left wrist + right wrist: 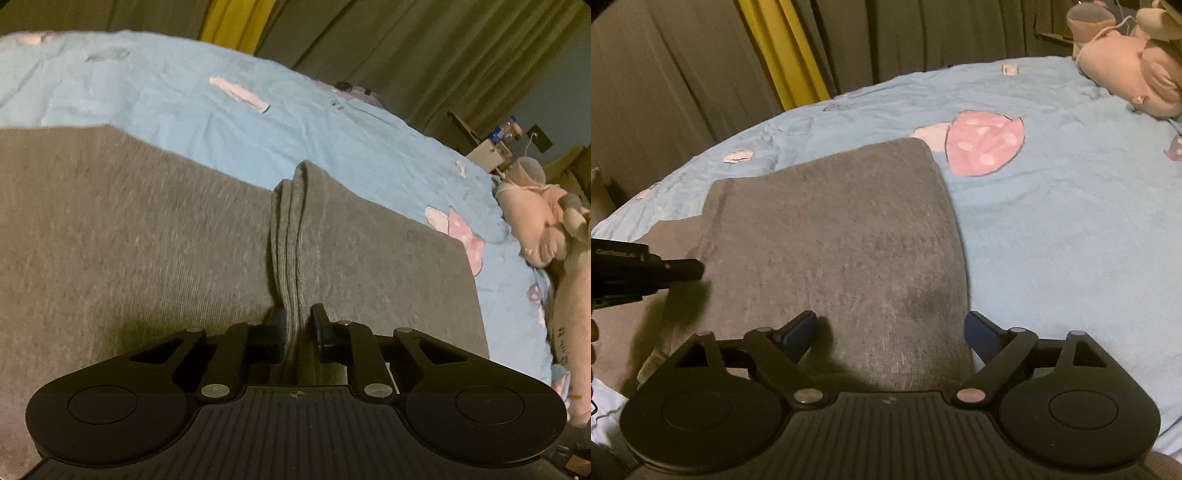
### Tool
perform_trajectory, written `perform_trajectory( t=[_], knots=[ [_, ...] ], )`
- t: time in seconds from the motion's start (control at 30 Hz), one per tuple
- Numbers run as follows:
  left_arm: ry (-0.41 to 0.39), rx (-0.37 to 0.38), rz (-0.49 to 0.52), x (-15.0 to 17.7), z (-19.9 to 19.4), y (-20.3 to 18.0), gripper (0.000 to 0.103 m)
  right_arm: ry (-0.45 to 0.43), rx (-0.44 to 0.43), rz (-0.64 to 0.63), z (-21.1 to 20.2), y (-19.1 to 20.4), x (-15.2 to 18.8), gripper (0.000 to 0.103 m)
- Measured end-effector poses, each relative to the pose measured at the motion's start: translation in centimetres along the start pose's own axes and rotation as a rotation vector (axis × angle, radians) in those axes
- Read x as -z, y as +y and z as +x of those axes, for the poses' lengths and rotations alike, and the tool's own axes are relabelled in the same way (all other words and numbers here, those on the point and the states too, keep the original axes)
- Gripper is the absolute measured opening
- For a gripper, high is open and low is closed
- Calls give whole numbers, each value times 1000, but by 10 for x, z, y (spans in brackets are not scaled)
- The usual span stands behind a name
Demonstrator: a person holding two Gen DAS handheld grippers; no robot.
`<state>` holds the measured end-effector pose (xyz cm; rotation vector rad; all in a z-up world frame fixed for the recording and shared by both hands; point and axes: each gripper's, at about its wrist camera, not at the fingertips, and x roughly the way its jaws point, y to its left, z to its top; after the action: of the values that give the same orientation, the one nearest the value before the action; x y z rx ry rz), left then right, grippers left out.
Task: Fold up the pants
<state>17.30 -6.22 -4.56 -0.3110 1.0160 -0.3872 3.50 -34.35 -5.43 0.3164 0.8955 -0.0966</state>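
Note:
Grey pants (147, 236) lie folded on a light blue bedsheet (258, 122). In the left wrist view my left gripper (297, 325) is shut on a raised ridge of the grey fabric (291, 229), which bunches up between the two black fingers. In the right wrist view the same grey pants (834, 236) spread flat below my right gripper (892, 332). Its blue-padded fingers (799, 332) stand wide open over the cloth's near right edge and pinch nothing. The left gripper's black tip (683, 269) shows at the left, on the pants' left side.
A pink plush toy (1134, 55) lies at the far right of the bed, also the plush toy (543, 221) in the left wrist view. Grey curtains (683, 74) with a yellow strip (786, 55) hang behind the bed. The sheet carries pink prints (986, 144).

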Motion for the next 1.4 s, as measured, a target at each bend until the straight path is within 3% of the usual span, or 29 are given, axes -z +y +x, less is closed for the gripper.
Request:
perform_trajectory(
  t=[0.13,0.27,0.5,0.63,0.67,0.7,0.8,0.83,0.9,0.97,1.03,1.17,1.27,1.4],
  knots=[
    [-1,-4,5,0,-6,0,17,-8,4,11,-1,-2,0,98],
    [-2,-4,-1,0,-9,0,17,36,9,15,4,-4,0,99],
    [-51,-18,2,-2,-35,11,15,8,13,13,-4,-6,0,99],
    [-96,-99,40,2,-52,24,15,41,4,31,1,-8,0,99],
    [-107,-112,39,3,-54,28,9,45,-5,37,2,-9,0,99],
    [-108,-145,45,6,-54,34,3,52,-6,43,3,-10,0,99],
    [-72,-298,77,11,-45,51,2,69,-3,52,7,-11,1,99],
    [-53,-283,50,12,-44,58,2,70,-1,51,7,-10,1,99],
    [-24,-139,-42,14,-49,72,9,58,-5,43,6,-8,3,99],
    [-7,-34,-84,14,-51,74,48,49,1,43,7,-7,5,99],
    [12,-26,-64,15,-48,67,63,38,2,45,8,-6,6,99],
    [50,-75,-15,24,-46,53,60,33,2,38,8,-6,7,99],
    [79,-42,-15,28,-50,46,56,32,-5,50,10,-7,7,99],
    [144,2,-42,39,-50,48,59,36,-4,47,11,-6,7,99]
  ],
)
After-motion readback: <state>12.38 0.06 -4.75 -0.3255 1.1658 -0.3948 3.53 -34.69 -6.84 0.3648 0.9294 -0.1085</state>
